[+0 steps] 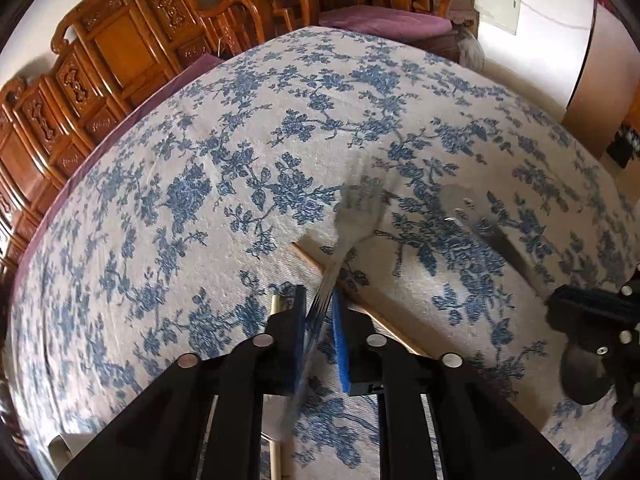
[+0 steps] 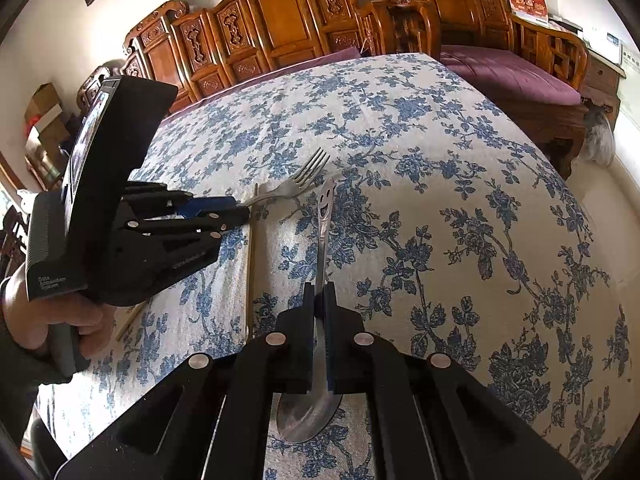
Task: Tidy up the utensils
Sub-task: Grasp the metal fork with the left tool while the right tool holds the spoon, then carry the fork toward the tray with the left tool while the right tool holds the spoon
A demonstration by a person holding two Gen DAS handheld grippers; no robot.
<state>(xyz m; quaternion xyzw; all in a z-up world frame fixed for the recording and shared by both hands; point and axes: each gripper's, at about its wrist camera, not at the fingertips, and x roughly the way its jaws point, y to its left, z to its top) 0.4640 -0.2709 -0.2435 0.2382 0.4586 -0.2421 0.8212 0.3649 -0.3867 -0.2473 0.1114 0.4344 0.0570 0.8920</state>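
Note:
My left gripper (image 1: 320, 300) has its blue pads (image 1: 340, 344) closed on the handle of a metal fork (image 1: 356, 208), whose blurred tines point away over the floral tablecloth. In the right wrist view the same fork (image 2: 298, 178) juts out of the left gripper (image 2: 242, 211), which a hand holds. My right gripper (image 2: 319, 292) is shut on a metal spoon (image 2: 325, 216) with a smiley face cut into its handle. The spoon's bowl (image 2: 308, 416) shows below the fingers. Two wooden chopsticks (image 1: 360, 304) lie under and beside the left gripper.
The blue-and-white flowered cloth (image 1: 200, 160) covers the whole table. One chopstick (image 2: 251, 264) lies lengthwise between the two grippers, another (image 2: 132, 316) near the left hand. Carved wooden chairs (image 2: 280, 24) and a bench with a purple cushion (image 2: 516, 72) line the far edge.

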